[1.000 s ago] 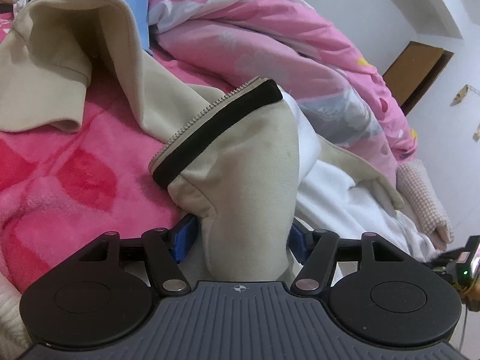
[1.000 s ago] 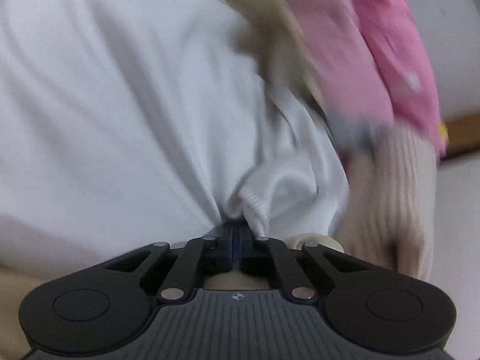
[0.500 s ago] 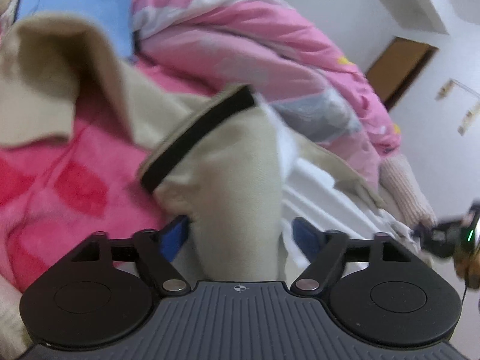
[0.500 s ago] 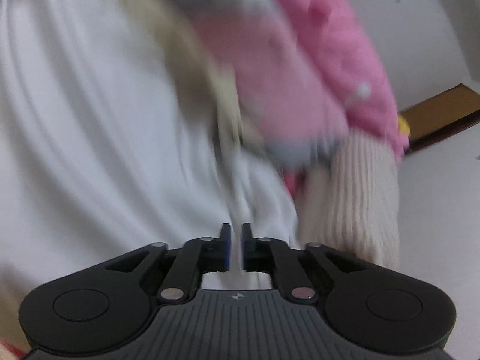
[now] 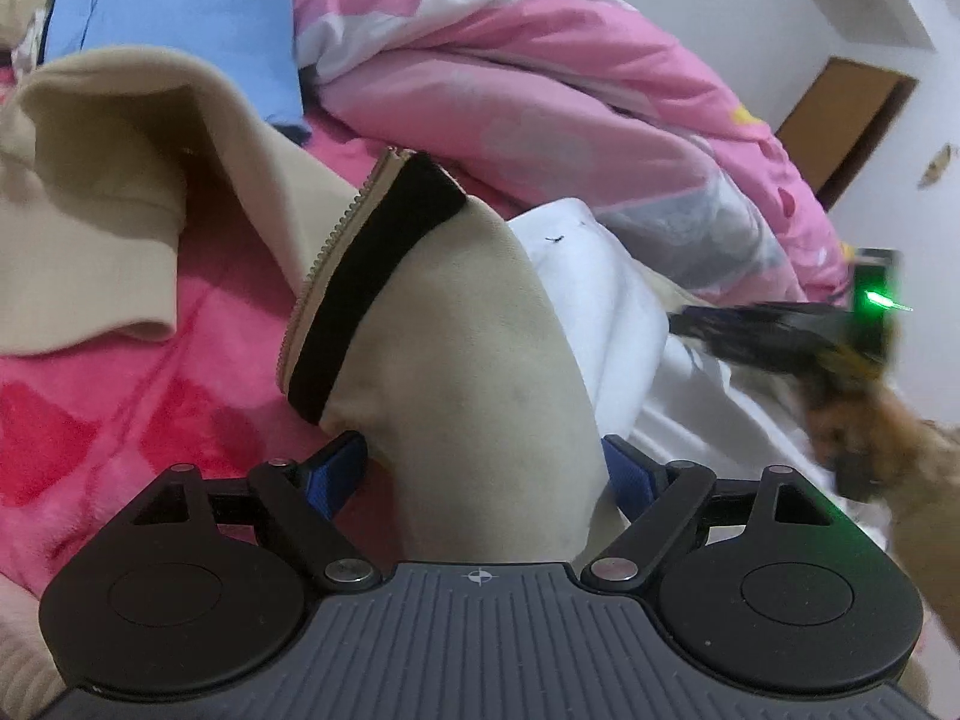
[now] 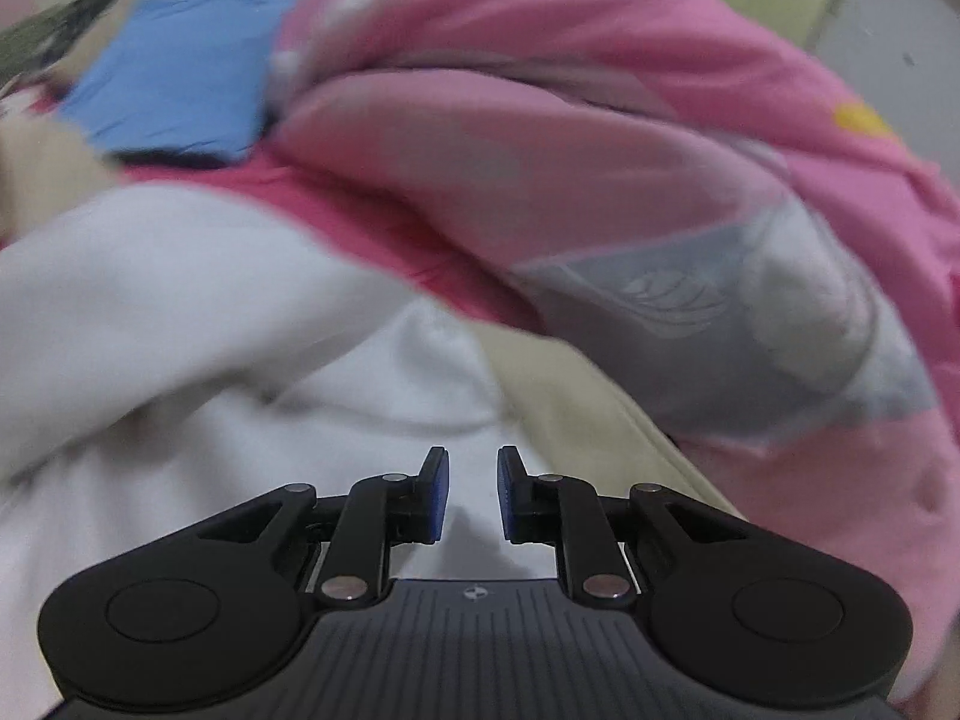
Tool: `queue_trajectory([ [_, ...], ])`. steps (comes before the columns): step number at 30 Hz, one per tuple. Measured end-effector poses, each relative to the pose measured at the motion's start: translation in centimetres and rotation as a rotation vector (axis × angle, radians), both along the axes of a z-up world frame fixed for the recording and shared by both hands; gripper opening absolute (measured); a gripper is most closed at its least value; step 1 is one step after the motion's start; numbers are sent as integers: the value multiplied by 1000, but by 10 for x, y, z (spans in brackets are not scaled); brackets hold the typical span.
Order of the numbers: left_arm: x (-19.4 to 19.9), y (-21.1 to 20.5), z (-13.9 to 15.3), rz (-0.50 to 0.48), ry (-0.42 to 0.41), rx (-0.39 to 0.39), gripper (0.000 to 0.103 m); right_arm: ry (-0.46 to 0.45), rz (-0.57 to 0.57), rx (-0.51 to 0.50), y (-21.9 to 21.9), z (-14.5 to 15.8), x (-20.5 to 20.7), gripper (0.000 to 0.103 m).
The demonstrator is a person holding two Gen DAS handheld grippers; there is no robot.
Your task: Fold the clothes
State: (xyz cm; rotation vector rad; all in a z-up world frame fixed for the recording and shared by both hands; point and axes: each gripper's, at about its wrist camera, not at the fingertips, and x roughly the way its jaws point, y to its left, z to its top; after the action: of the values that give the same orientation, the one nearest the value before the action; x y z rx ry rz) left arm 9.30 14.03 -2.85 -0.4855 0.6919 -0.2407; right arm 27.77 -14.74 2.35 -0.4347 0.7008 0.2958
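Beige jacket [image 5: 480, 372] bunched between spread left claw [image 5: 486, 474] pads, right claw [image 6: 471, 492] parted, empty, above white lining [image 6: 180, 312].

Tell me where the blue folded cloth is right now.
The blue folded cloth lies at the far upper left in both wrist views, on the bed behind the beige jacket, right beside the pink quilt.

Two pairs of tongs are in view: the left tongs [image 5: 486, 468], with two blue pads [image 5: 336, 471] apart around a fold of cloth, and the right tongs [image 6: 471, 495], with two blue pads [image 6: 437, 501] parted and nothing between them. There is one beige zip jacket [image 5: 474, 372] with one black band [image 5: 372, 288] beside its one zipper [image 5: 327, 240], and one white garment [image 6: 180, 312]. Behind lie one pink quilt [image 5: 540, 90], one blue folded cloth [image 5: 174, 18], one pink fleece blanket [image 5: 120, 408], and one brown door [image 5: 846, 120].
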Motion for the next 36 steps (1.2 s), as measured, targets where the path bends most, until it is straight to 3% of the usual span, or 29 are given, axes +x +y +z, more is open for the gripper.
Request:
queue_trajectory([
  [4, 2, 0, -2, -2, -16, -14, 84, 75, -131, 120, -9, -32, 62, 16],
  [7, 1, -1, -1, -14, -46, -18, 82, 73, -193, 170, -16, -46, 91, 17],
  [13, -4, 1, 0, -6, -77, -34, 69, 72, -254, 219, -24, -31, 80, 22],
  [18, -10, 8, 2, 16, -100, -69, 56, 80, -272, 369, -44, 2, 34, 26],
  [25, -18, 9, 6, 15, -151, -50, 28, 186, -164, 542, -62, 28, -80, 26],
  [30, -28, 8, 15, 9, -179, -59, 18, 237, -76, 583, -50, 25, -136, 26],
  [36, -50, 4, 31, 64, -175, -37, 11, 297, 13, 569, -14, 0, -149, 26],
])
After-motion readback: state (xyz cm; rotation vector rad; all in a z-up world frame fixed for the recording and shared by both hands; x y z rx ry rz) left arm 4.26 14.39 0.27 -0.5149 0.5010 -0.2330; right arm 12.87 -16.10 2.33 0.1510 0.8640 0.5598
